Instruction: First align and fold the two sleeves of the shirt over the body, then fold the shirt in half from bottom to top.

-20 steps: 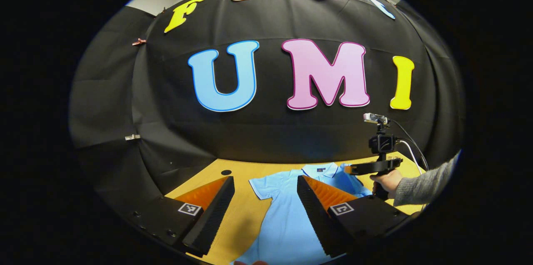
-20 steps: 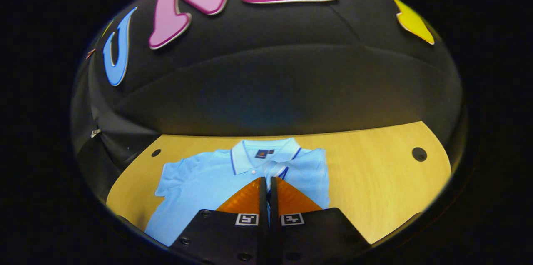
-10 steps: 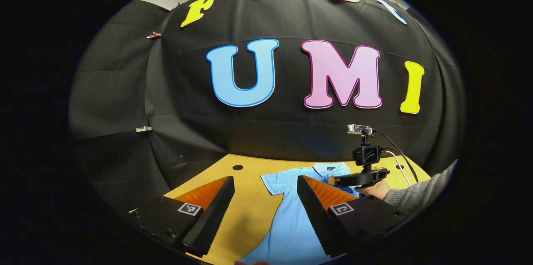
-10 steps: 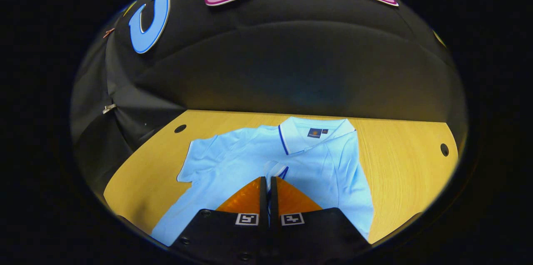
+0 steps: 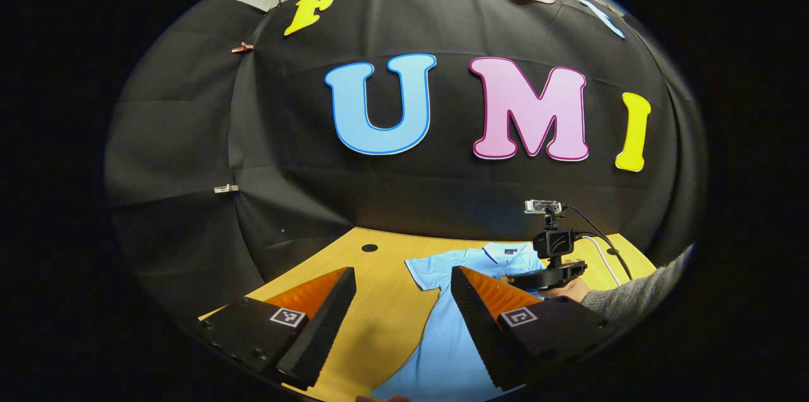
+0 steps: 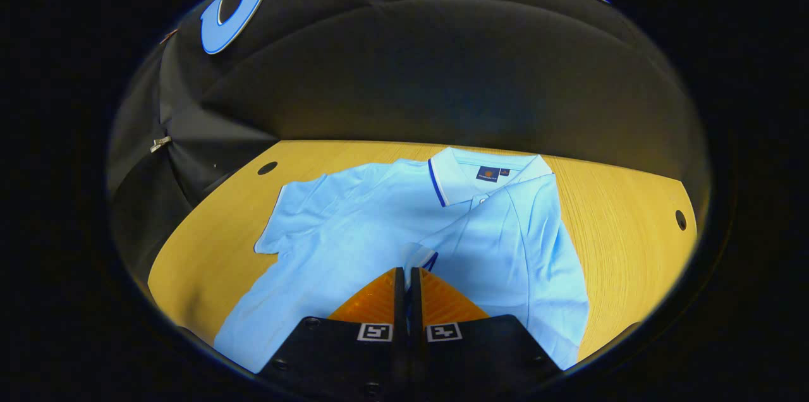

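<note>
A light blue polo shirt (image 6: 379, 225) lies collar-far on the wooden table (image 6: 619, 212). Its right sleeve (image 6: 422, 256) is lifted and drawn over the body, and my right gripper (image 6: 407, 270) is shut on that sleeve's cuff. The left sleeve (image 6: 287, 219) lies spread flat toward the table's left. In the left gripper view my left gripper (image 5: 401, 275) stands open above the table, nothing between its fingers, with the shirt (image 5: 449, 326) just to its right. Farther off there, a hand (image 5: 565, 291) holds the right gripper (image 5: 543, 275) over the shirt.
The table (image 5: 379, 313) has round cable holes (image 6: 267, 168) at the far left and another (image 6: 680, 220) at the far right. The black cloth wall stands right behind the table. A grey sleeve (image 5: 638, 294) reaches in from the right.
The right gripper has carried the cuff farther over the body and tilted downward, so more of the shirt shows. The left gripper's view has drifted a little leftward; it stays open.
</note>
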